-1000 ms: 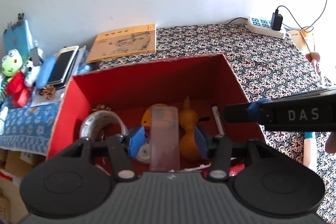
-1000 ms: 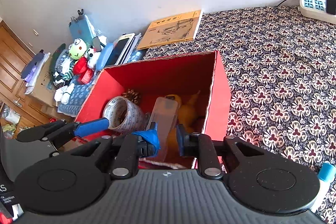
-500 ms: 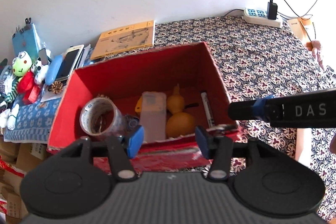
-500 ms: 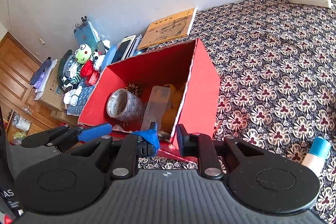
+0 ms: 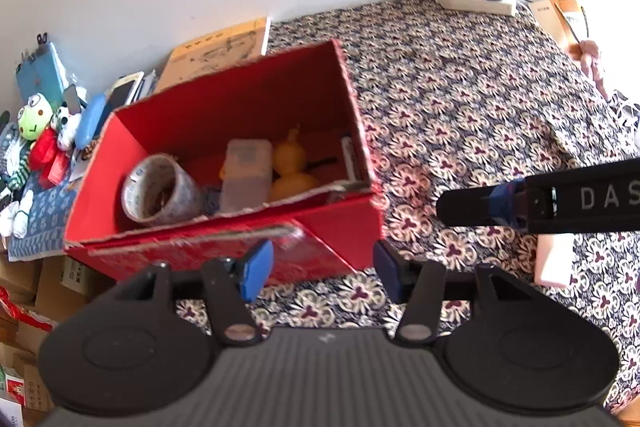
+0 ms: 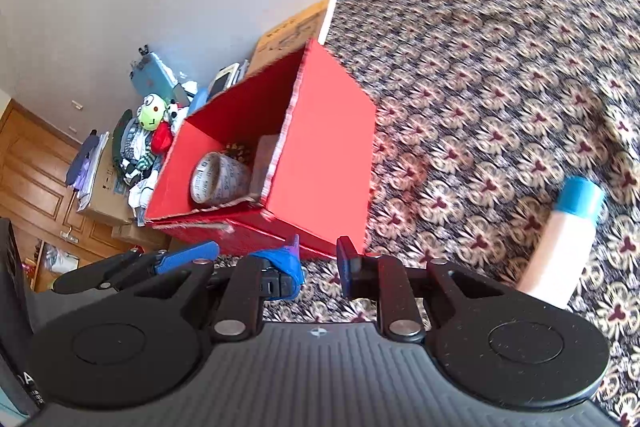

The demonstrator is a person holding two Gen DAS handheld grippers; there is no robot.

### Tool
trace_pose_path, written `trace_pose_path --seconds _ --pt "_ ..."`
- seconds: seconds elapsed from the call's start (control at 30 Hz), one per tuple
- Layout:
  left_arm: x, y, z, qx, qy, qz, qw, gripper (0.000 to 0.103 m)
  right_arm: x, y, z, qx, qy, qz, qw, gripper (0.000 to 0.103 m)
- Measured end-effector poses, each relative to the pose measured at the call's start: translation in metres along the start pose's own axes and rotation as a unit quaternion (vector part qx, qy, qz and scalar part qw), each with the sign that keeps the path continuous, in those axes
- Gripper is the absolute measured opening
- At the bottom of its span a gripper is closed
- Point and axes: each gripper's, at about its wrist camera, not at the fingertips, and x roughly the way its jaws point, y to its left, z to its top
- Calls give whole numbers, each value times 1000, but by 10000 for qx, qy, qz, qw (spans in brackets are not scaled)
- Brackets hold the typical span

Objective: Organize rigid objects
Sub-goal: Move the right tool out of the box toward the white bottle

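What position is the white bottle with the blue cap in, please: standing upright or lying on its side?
Lying on its side. In the right wrist view the white bottle rests lengthwise on the patterned cloth, cap pointing away, outside the red box.

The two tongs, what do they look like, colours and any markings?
Both are black plastic with ribbed grey bodies, round side discs and silver pivot screws. The left tongs have blue pads. The right tongs have blue tape on one finger, and white letters DAS on the side.
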Motion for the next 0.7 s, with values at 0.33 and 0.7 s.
trace_pose_path --seconds 0.33,0.7 --pt "6 -40 -9 245 203 -111 9994 56 -15 -38 -19 395 77 -79 9992 2" --pt "21 -82 -17 577 475 -281 9968 57 -40 -81 -40 874 -22 -315 9957 2"
